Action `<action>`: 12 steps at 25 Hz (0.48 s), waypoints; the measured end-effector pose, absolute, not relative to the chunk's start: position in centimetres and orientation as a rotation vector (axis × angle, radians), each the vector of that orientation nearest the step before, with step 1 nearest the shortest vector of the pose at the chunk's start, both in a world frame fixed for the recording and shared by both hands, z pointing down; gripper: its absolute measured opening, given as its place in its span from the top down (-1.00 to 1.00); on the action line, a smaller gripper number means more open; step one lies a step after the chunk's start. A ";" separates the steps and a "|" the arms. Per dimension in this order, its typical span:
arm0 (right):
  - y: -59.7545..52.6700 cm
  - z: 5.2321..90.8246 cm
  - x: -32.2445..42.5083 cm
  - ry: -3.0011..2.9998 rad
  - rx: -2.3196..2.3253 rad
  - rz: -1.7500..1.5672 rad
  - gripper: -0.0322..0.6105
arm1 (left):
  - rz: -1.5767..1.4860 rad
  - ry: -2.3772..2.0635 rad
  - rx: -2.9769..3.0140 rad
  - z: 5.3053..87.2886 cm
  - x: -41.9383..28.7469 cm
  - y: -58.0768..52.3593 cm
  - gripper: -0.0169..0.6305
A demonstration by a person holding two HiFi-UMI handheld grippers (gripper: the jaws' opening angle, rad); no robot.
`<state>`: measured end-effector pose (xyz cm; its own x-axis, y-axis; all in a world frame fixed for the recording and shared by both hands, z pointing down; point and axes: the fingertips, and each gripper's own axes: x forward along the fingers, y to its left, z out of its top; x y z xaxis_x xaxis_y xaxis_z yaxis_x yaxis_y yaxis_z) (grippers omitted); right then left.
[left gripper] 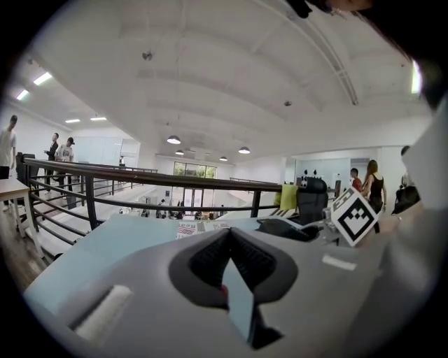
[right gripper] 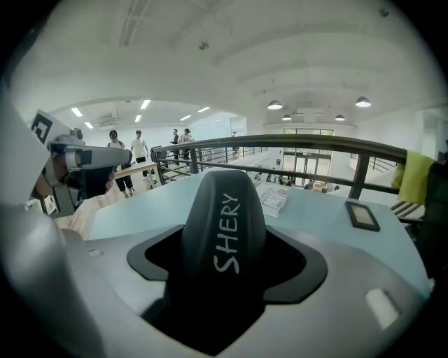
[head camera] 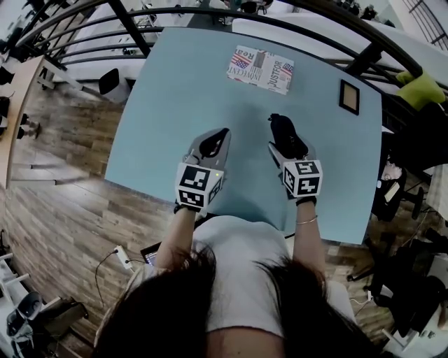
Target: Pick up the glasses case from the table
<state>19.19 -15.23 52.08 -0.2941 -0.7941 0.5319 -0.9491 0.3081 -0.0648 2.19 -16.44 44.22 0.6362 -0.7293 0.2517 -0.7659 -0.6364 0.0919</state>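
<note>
The black glasses case (head camera: 282,129), marked "SHERY" in white (right gripper: 225,224), is held in my right gripper (head camera: 288,145), which is shut on it above the light blue table (head camera: 175,98). The case fills the space between the right jaws and sticks out past their tips. My left gripper (head camera: 218,137) hovers beside it, to the left, over the same table. Its dark pads (left gripper: 210,260) meet at the tips with nothing between them; only a thin sliver of table shows through behind the tips.
A printed magazine (head camera: 260,69) lies at the table's far side and a small dark-framed tablet (head camera: 348,96) at the far right. A black railing (head camera: 231,10) curves round the table's far edge. A yellow-green cloth (head camera: 422,88) hangs at the right. People stand in the distance.
</note>
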 end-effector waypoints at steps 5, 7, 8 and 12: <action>-14.4 48.3 20.0 -2.231 1.608 0.448 -0.18 | 0.266 -1.242 2.689 43.0 2.1 -16.1 0.77; -14.0 46.8 20.3 -2.251 1.634 0.425 -0.17 | 0.264 -1.242 2.698 42.6 2.1 -16.0 0.77; -13.7 46.2 20.4 -2.262 1.644 0.419 -0.17 | 0.265 -1.240 2.703 42.4 2.2 -15.9 0.77; -12.5 43.4 21.1 -2.302 1.694 0.383 -0.17 | 0.264 -1.219 2.723 41.8 2.8 -15.5 0.77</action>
<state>21.09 -12.49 43.44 -0.2882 -0.8887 0.3566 -0.9563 0.2865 -0.0589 2.77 -15.53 41.79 0.6549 -0.7234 0.2185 -0.7491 -0.6596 0.0611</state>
